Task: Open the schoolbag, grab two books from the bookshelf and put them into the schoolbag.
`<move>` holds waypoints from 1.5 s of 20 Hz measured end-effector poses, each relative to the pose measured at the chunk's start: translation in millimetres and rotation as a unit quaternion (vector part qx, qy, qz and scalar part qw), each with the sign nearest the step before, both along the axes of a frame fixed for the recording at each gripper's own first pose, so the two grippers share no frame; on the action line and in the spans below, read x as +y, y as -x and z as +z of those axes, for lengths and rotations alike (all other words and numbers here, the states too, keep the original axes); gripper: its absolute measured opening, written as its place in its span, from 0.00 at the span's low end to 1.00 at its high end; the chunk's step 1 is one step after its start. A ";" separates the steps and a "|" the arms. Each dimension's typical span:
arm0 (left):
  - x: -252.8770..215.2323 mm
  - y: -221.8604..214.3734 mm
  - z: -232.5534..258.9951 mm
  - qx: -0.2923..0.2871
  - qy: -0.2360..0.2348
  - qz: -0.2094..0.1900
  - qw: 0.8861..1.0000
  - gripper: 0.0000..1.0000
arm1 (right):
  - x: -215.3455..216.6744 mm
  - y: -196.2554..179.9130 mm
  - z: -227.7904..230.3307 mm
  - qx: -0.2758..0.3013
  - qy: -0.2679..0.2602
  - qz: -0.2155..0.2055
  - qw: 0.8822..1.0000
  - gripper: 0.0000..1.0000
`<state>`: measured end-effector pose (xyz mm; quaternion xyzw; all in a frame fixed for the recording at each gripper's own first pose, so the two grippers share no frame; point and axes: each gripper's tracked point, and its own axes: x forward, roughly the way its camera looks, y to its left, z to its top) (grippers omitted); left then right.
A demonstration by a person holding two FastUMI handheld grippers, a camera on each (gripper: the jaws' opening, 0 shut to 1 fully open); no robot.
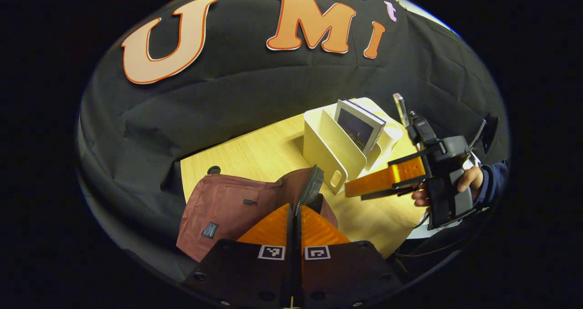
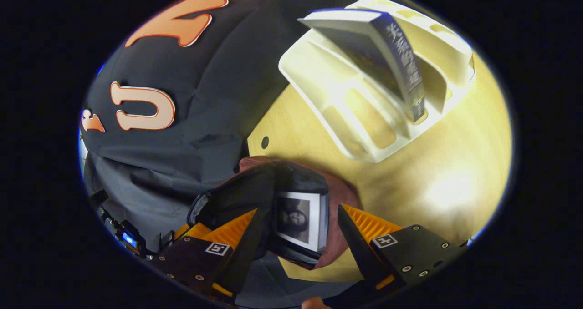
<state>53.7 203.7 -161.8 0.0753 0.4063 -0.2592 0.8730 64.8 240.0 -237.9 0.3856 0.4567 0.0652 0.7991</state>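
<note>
One book [image 2: 298, 222] lies in the bag [image 2: 291, 177] beneath the wide right tongs [image 2: 296, 236]; left tongs [image 1: 296, 213] pinch the bag's rim (zipper edge); next, the shelf [image 2: 364, 113] book [image 2: 387, 49]

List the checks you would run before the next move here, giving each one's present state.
1. The maroon fabric schoolbag is unzipped: ok.
2. The left gripper is shut on the bag's zipper rim: ok.
3. The book with the black-and-white cover sits in the bag's mouth: ok.
4. The right gripper is open: ok.
5. The dark-covered book leans in the white plastic bookshelf, reachable: ok.
6. Room in the bag for it: cannot tell.
</note>
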 end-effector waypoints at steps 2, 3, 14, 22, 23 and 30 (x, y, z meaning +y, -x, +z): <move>-2.5 -0.5 -4.1 0.002 0.004 0.002 1.000 0.02 | -25.4 0.0 7.5 0.003 0.002 -0.018 1.000 0.97; -5.0 -1.3 -5.5 0.005 0.006 0.002 1.000 0.02 | -40.2 0.3 5.8 0.008 0.008 -0.027 1.000 0.97; -9.6 2.5 -24.2 0.025 0.015 -0.049 0.998 0.02 | -103.6 -4.5 -5.9 0.016 0.116 -0.075 0.990 0.97; -15.1 -2.3 -27.3 0.025 0.022 -0.071 0.997 0.02 | -136.0 -22.2 23.1 0.022 0.208 -0.049 0.977 0.98; -13.9 -2.7 -28.0 0.026 0.024 -0.069 0.997 0.02 | -142.2 -25.6 27.6 0.022 0.223 -0.044 0.974 0.97; -12.5 -1.5 -28.8 0.028 0.025 -0.064 0.997 0.02 | -167.3 -62.8 66.4 0.017 0.305 0.012 0.952 0.97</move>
